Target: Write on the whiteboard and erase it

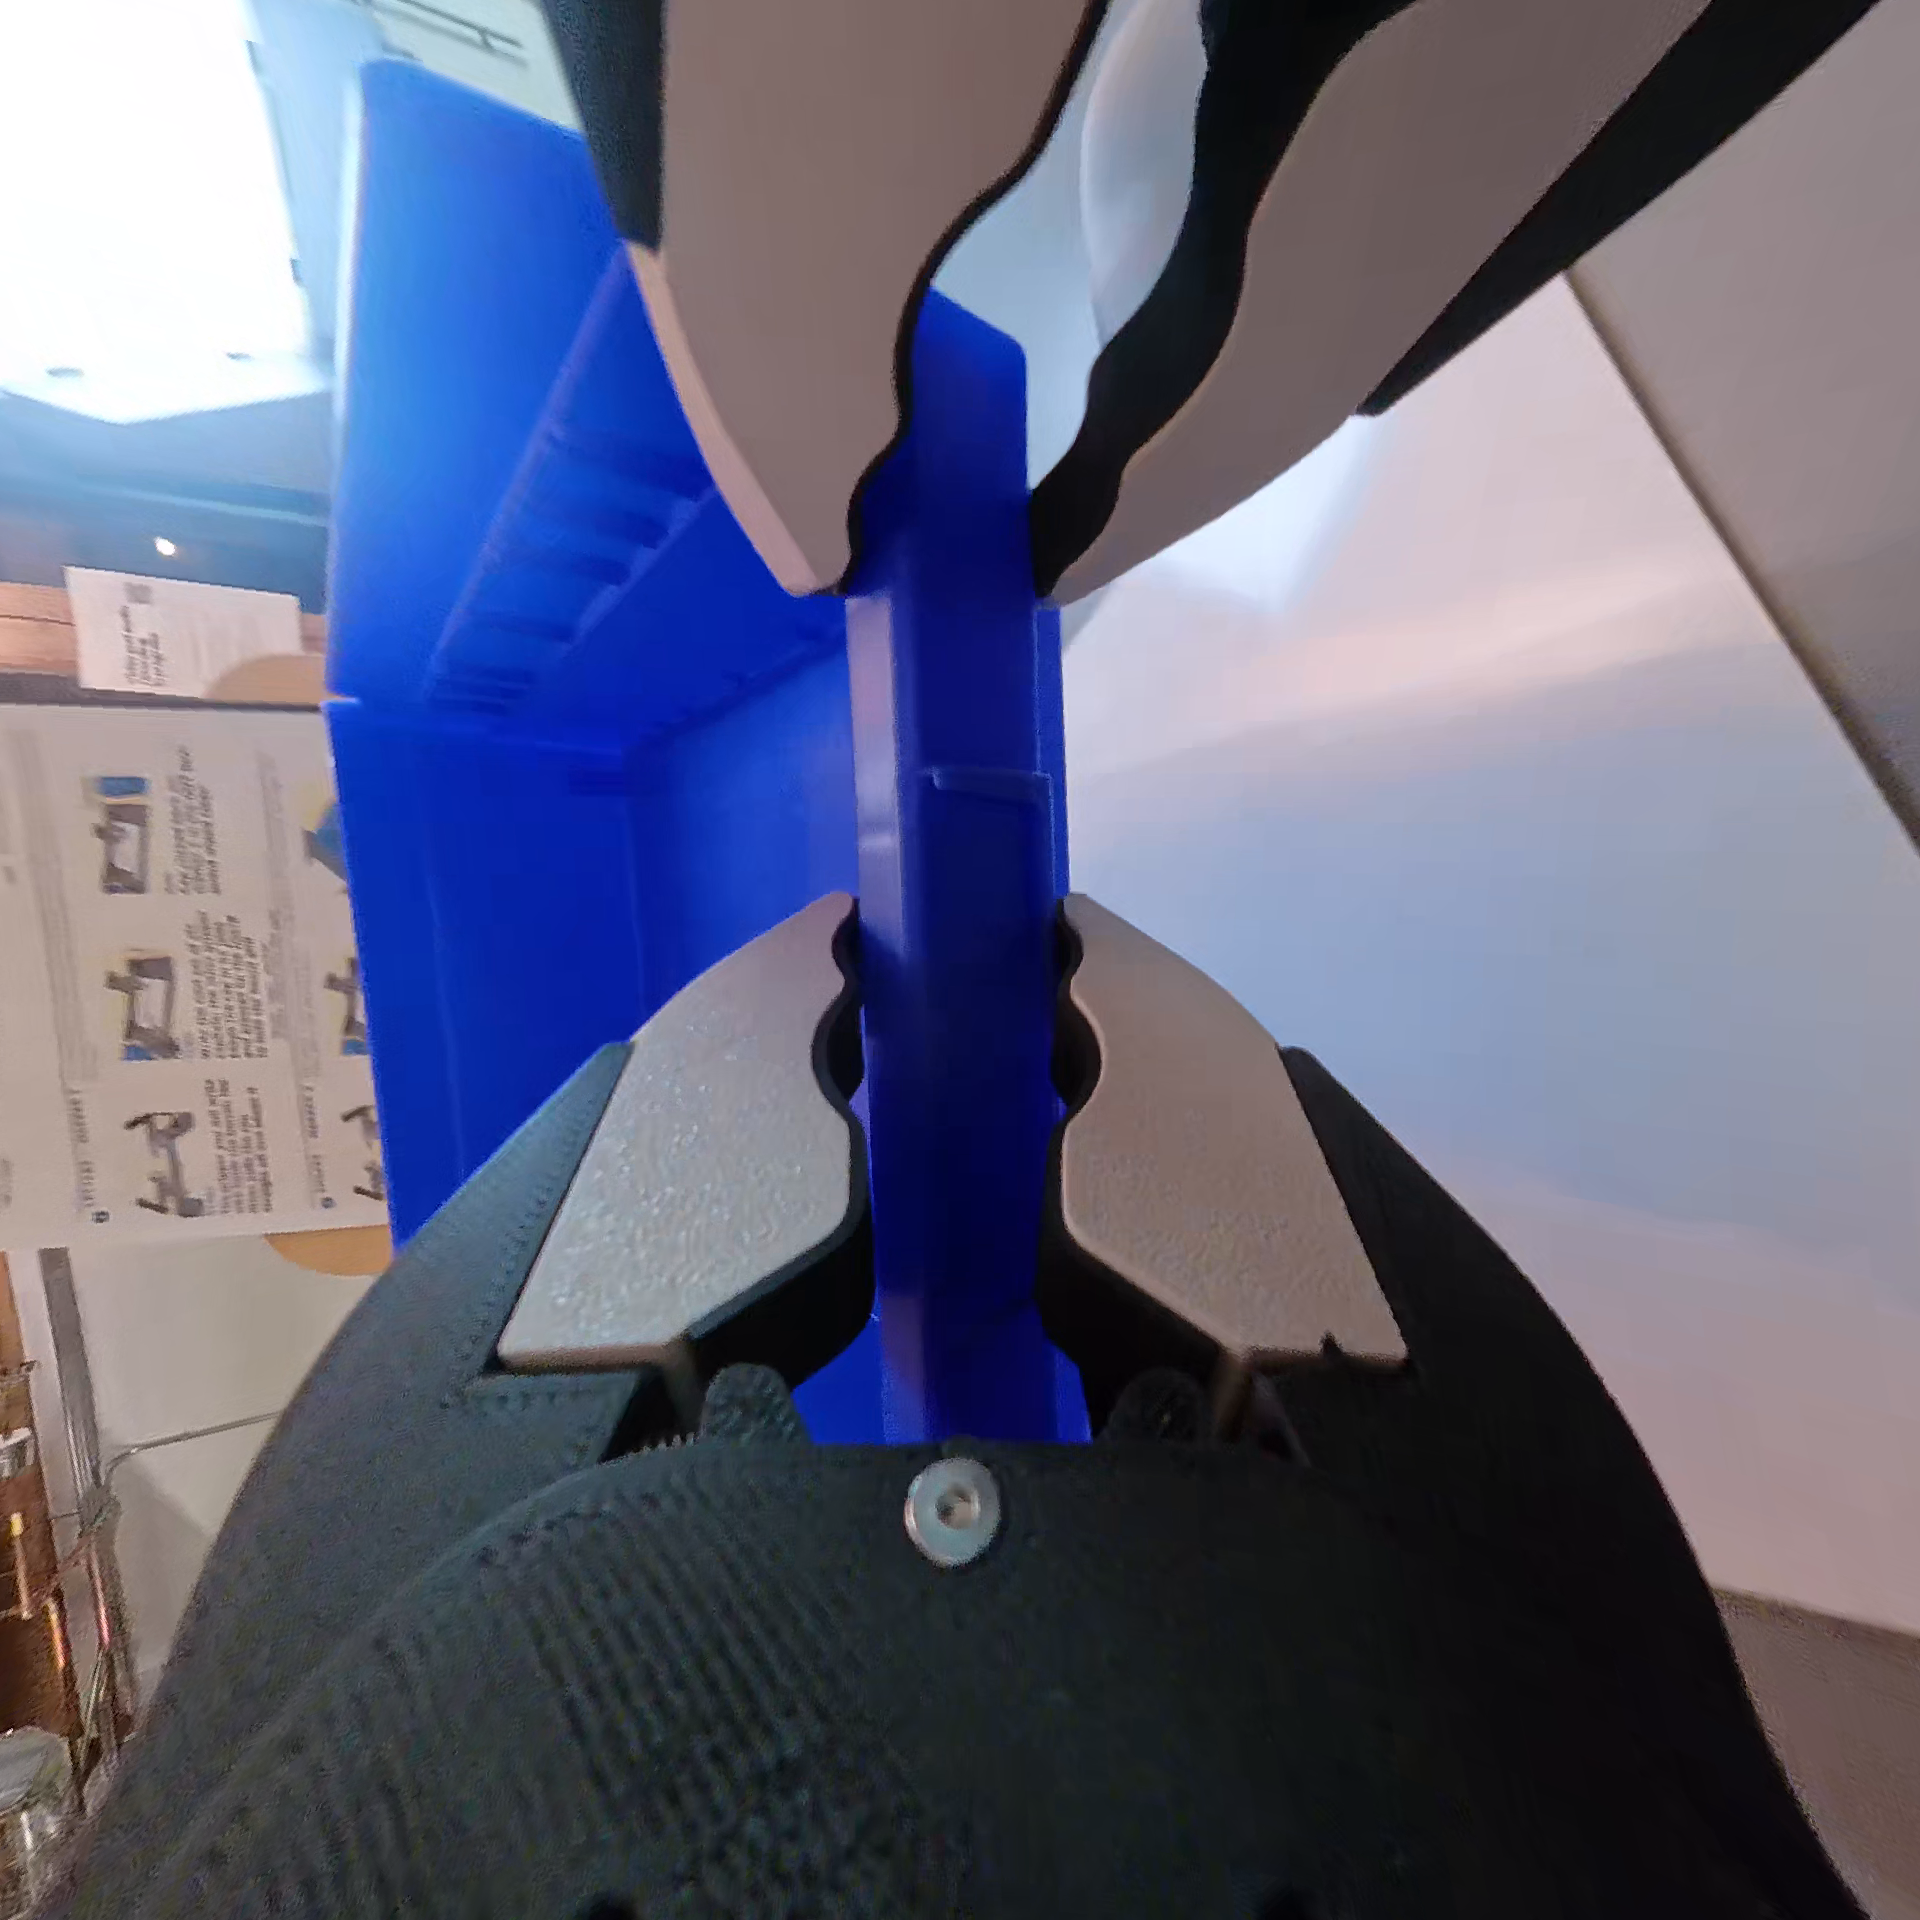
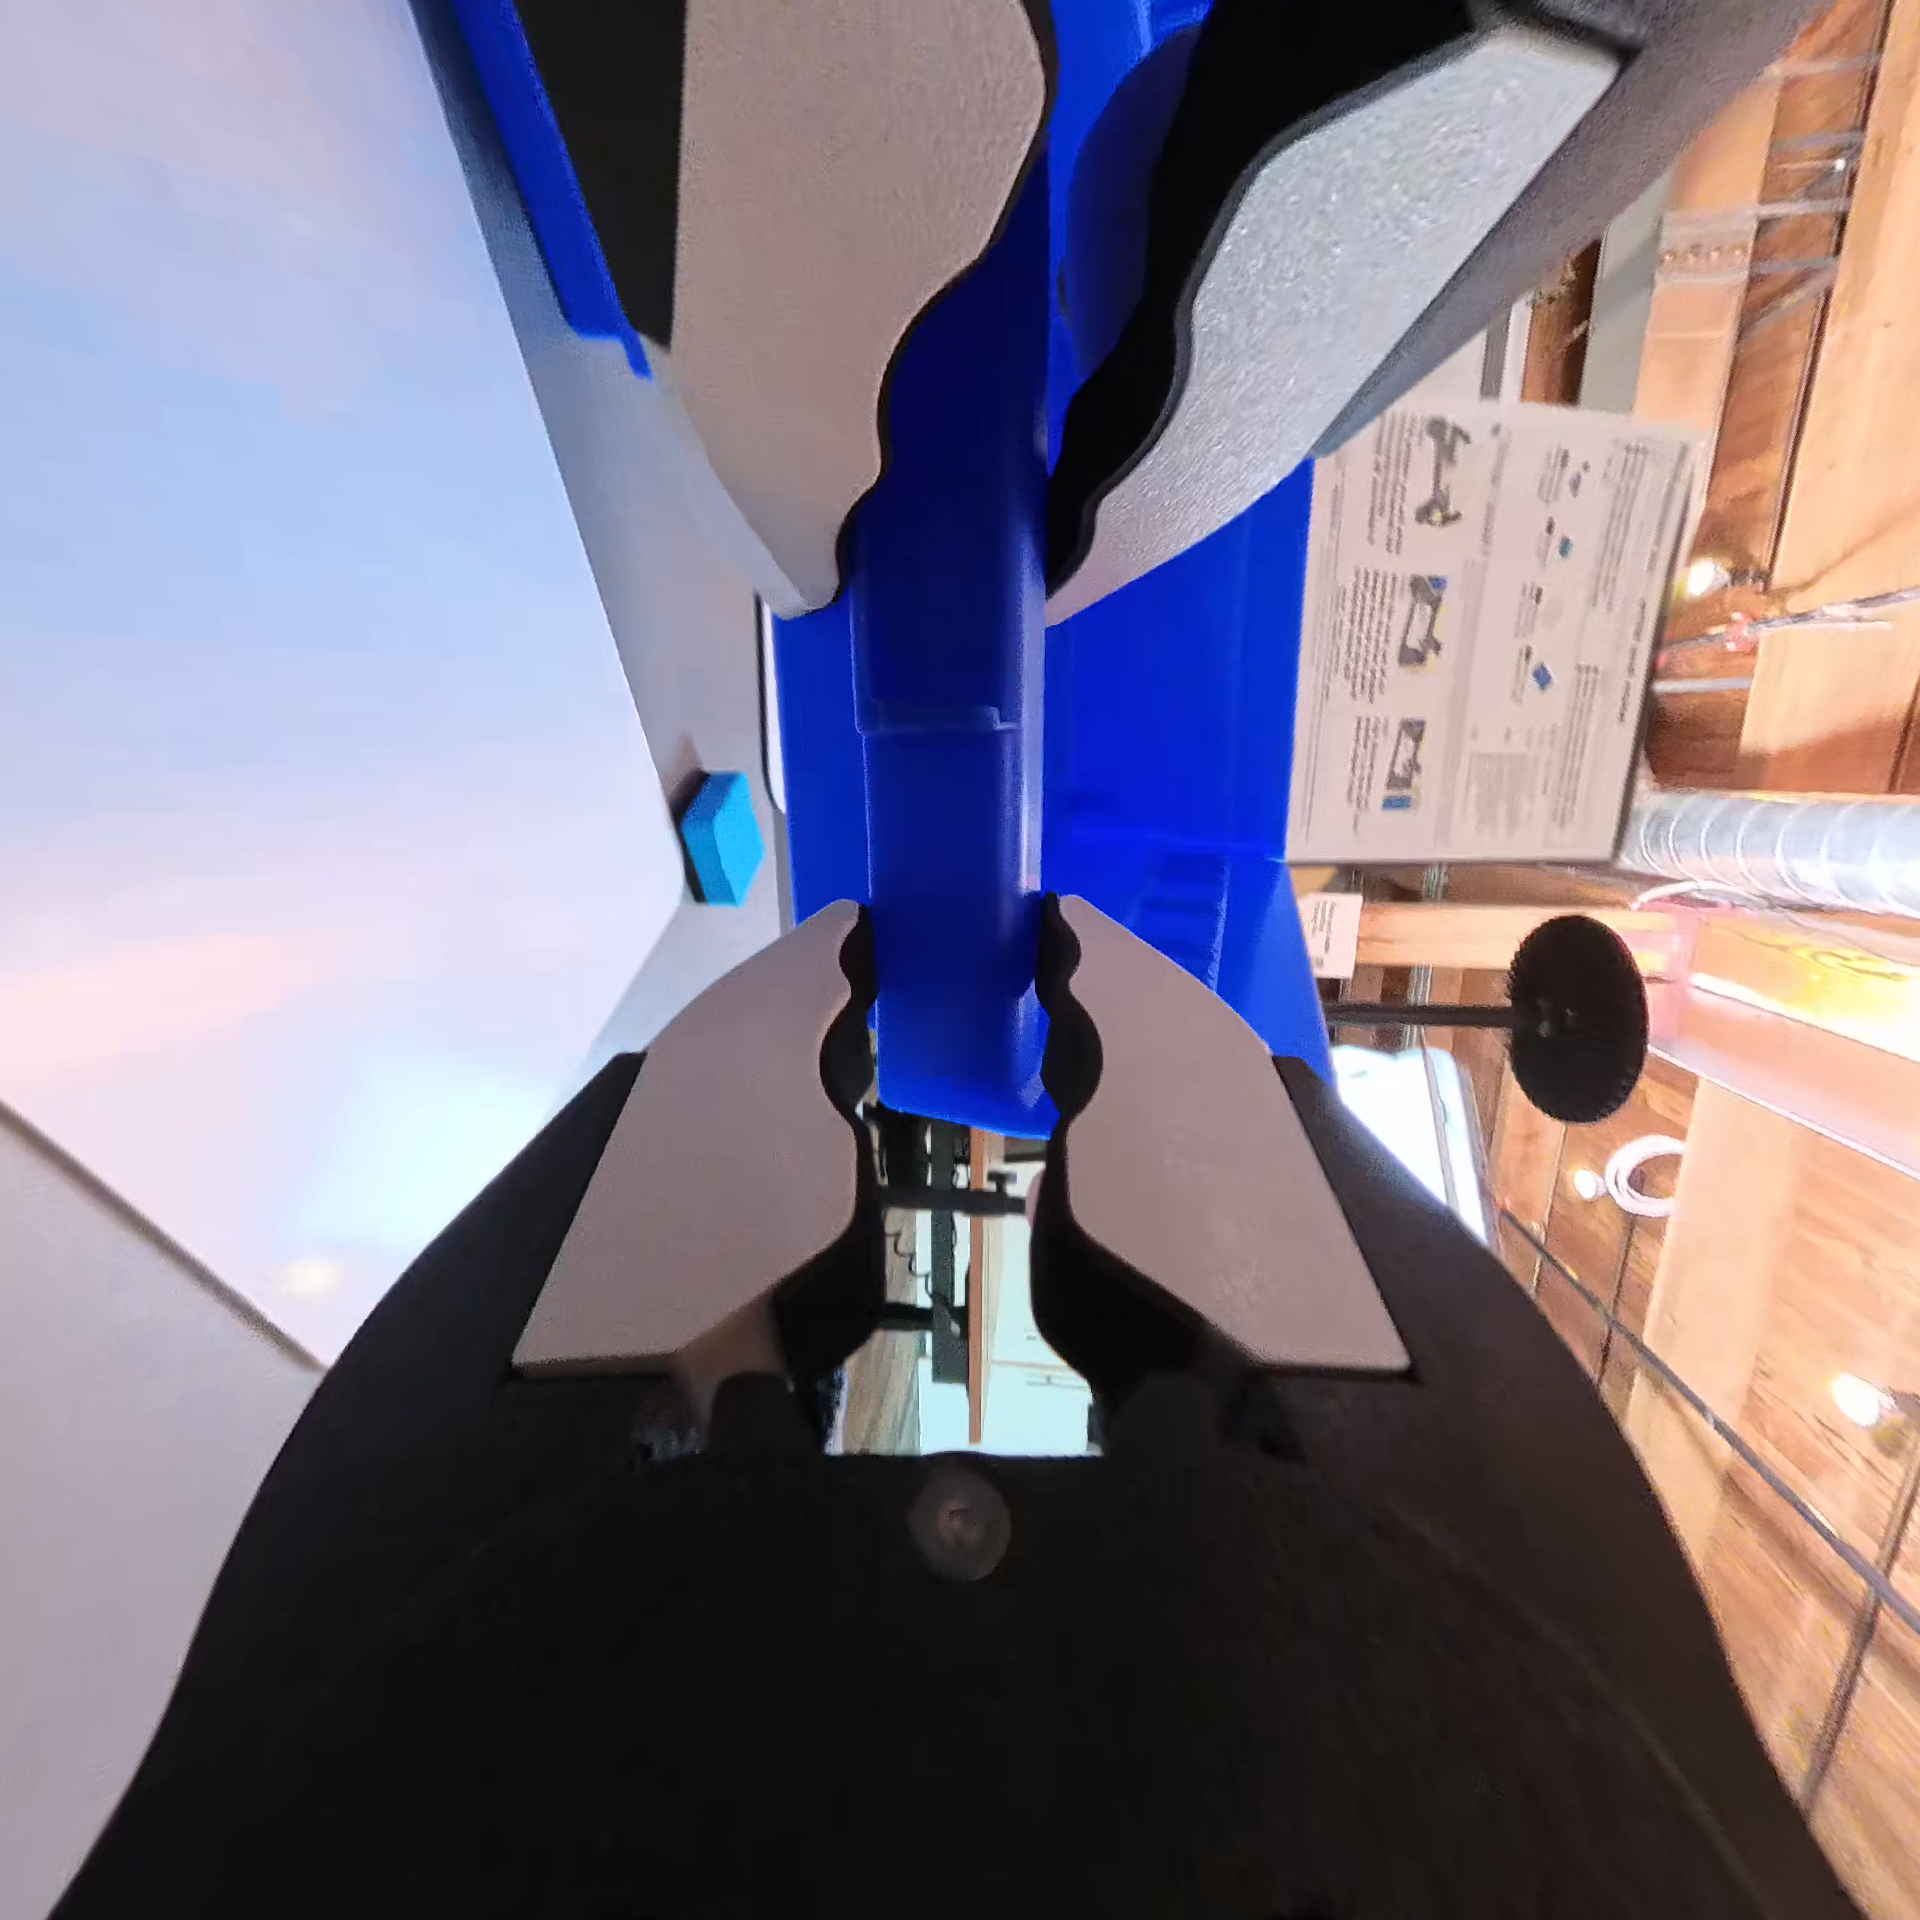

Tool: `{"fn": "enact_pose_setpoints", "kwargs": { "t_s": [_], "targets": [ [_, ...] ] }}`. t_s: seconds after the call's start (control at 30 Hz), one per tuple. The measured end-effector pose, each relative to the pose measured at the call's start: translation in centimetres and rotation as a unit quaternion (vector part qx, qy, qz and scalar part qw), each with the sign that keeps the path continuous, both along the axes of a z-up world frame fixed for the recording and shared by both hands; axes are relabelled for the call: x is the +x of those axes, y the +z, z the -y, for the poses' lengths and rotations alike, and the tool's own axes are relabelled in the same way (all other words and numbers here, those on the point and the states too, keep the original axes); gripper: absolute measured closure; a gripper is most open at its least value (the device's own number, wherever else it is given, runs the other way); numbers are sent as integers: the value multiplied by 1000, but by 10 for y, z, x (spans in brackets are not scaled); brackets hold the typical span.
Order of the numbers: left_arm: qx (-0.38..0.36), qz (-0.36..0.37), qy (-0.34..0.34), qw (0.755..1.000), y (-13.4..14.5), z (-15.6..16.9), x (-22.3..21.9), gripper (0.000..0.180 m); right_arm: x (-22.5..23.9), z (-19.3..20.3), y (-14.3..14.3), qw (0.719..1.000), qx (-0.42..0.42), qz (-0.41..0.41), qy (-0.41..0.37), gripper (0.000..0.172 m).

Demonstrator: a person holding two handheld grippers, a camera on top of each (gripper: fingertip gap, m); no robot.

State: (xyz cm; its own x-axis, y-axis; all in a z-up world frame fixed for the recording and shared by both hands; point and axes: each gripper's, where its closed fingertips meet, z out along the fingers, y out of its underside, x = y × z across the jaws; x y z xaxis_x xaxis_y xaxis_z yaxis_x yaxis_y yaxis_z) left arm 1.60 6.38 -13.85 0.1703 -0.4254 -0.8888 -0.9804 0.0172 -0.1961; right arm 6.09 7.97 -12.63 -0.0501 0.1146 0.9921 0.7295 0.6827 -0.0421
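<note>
Grippers are both clamping one blue marker (image 1: 951, 831): the left gripper (image 1: 958, 914) is pinching its body, the right gripper (image 2: 951, 920) its cap end. Whiteboard (image 1: 1455, 831) is lying alongside, a light-blue eraser (image 2: 722, 836) sitting at its edge.

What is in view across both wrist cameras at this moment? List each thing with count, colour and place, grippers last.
Marker: one, blue, with a seam across its barrel, gripped at opposite ends by the two grippers.
Bin: one, blue plastic, behind the marker.
Whiteboard: one, white, beside the marker, no marks visible.
Eraser: one, light blue, at the whiteboard's edge.
Instruction sheet: one, white with pictures, beyond the bin.
Black disc on a rod: one, by the wooden wall.
Left gripper: grey fingers, black pads, closed on the marker.
Right gripper: same build, closed on the marker's other end.
</note>
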Motion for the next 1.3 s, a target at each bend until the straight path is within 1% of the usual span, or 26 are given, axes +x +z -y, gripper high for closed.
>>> {"fn": "enact_pose_setpoints", "kwargs": {
  "t_s": [0.07,0.1,0.13,0.2,0.27,0.3,0.33,0.4,0.5,0.53,0.57,0.6,0.63,0.67,0.77,0.83,0.87,0.9,0.93,0.97,1.0,1.07,1.17,1.2,1.23,1.3],
  "targets": [
    [32,11,-8,999,16,-1,12,136,16,-2,7,1000,-8,-14,-17,143],
    [57,13,-24,998,26,3,18,132,25,-5,9,999,-13,-21,-30,142],
    [83,20,-42,995,36,11,24,132,36,-7,11,999,-14,-29,-40,142],
    [103,55,-79,990,47,33,31,133,59,-15,11,997,-8,-37,-65,142],
    [80,85,-84,990,43,45,18,140,84,-24,5,995,-15,-40,-94,142],
    [60,91,-61,992,36,42,1,141,96,-29,0,993,-24,-41,-110,142],
    [37,94,-25,995,26,33,-22,140,108,-34,-6,991,-30,-39,-124,142],
    [-36,103,63,992,-6,12,-78,138,126,-44,-20,988,-39,-30,-148,142],
    [-150,131,190,961,-61,-10,-155,133,146,-65,-44,982,-57,-18,-179,143],
    [-167,122,226,952,-75,-15,-178,131,150,-73,-52,980,-69,-16,-187,144],
    [-176,107,254,945,-86,-19,-197,133,153,-81,-61,977,-83,-11,-195,144],
    [-200,103,275,935,-99,-19,-211,132,156,-89,-66,975,-74,-11,-208,144],
    [-229,146,263,926,-106,-20,-206,143,160,-98,-69,974,-62,0,-218,145],
    [-246,162,264,919,-110,-19,-208,148,164,-106,-74,970,-80,-5,-230,144],
    [-265,104,294,912,-123,-12,-229,147,167,-123,-81,969,-89,-7,-230,144],
    [-281,75,324,900,-136,-5,-247,147,164,-129,-94,969,-103,9,-224,143],
    [-270,81,322,904,-135,-6,-250,149,163,-131,-104,967,-118,16,-224,143],
    [-269,83,327,902,-136,-5,-256,150,164,-135,-115,963,-138,26,-232,142],
    [-271,85,335,899,-136,-1,-262,150,165,-140,-119,959,-143,21,-243,142],
    [-269,84,348,894,-135,2,-270,150,166,-142,-119,959,-147,19,-243,142],
    [-263,82,361,891,-135,5,-279,149,166,-142,-119,955,-170,14,-244,142],
    [-256,90,379,884,-135,12,-295,149,158,-135,-112,943,-231,-29,-236,139],
    [-250,97,398,877,-134,21,-315,148,132,-118,-88,930,-296,-97,-195,133],
    [-246,100,407,874,-134,22,-320,148,119,-112,-78,923,-317,-123,-178,133],
    [-242,106,418,869,-134,23,-325,149,108,-107,-70,917,-334,-140,-169,133],
    [-235,117,435,861,-134,25,-333,149,87,-104,-56,913,-343,-152,-160,131]
  ]
}}
